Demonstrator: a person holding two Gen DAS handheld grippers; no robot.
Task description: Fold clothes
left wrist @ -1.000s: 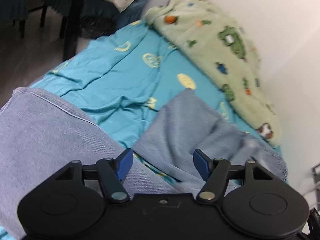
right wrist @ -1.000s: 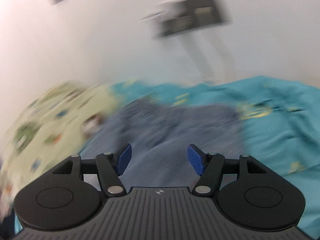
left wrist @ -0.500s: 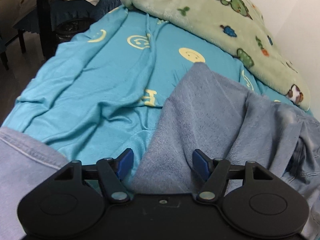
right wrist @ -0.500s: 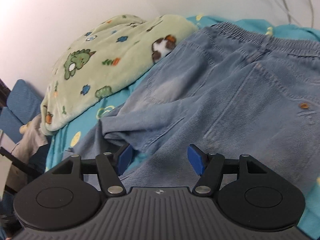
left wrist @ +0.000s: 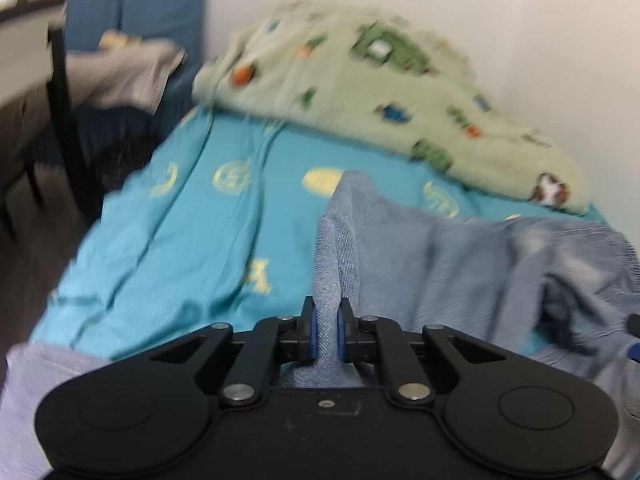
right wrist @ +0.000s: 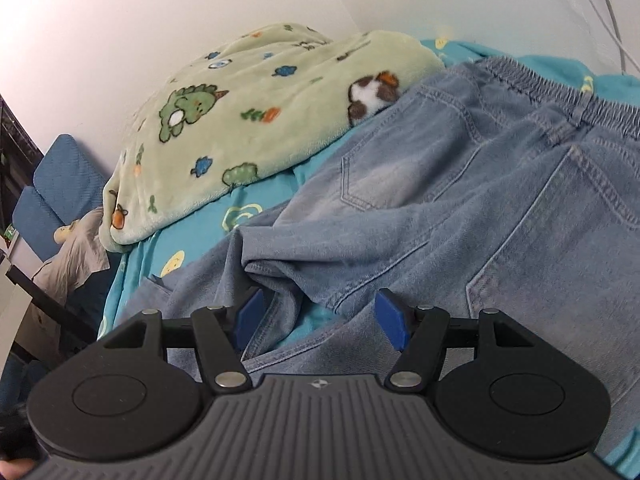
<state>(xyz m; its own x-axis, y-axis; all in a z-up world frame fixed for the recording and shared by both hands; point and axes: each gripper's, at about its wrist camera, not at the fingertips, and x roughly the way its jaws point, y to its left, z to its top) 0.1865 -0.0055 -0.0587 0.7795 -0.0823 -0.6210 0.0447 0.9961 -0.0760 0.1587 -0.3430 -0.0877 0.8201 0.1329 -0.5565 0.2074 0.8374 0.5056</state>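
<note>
Light blue jeans (right wrist: 500, 200) lie spread on the teal bed sheet (left wrist: 180, 232), elastic waistband at the far right. In the left wrist view one trouser leg (left wrist: 440, 260) runs away from me, and a raised fold of its near end stands between the blue pads. My left gripper (left wrist: 325, 330) is closing, its pads pressing on that fold. My right gripper (right wrist: 320, 316) is open just above the crotch of the jeans, where a crumpled fold and a strip of sheet show between its fingers. Its pads touch no cloth.
A pale green fleece blanket (left wrist: 380, 80) with dinosaur prints lies heaped along the white wall (right wrist: 120, 20) behind the jeans. Blue cushions (left wrist: 160, 8), grey cloth and a dark table leg (left wrist: 64, 92) stand past the bed's far end. The bed edge drops to a dark floor at left.
The left gripper has shut on the near end of the trouser leg, which now stands up as a pinched fold. The right gripper swung over the jeans, then settled, staying open.
</note>
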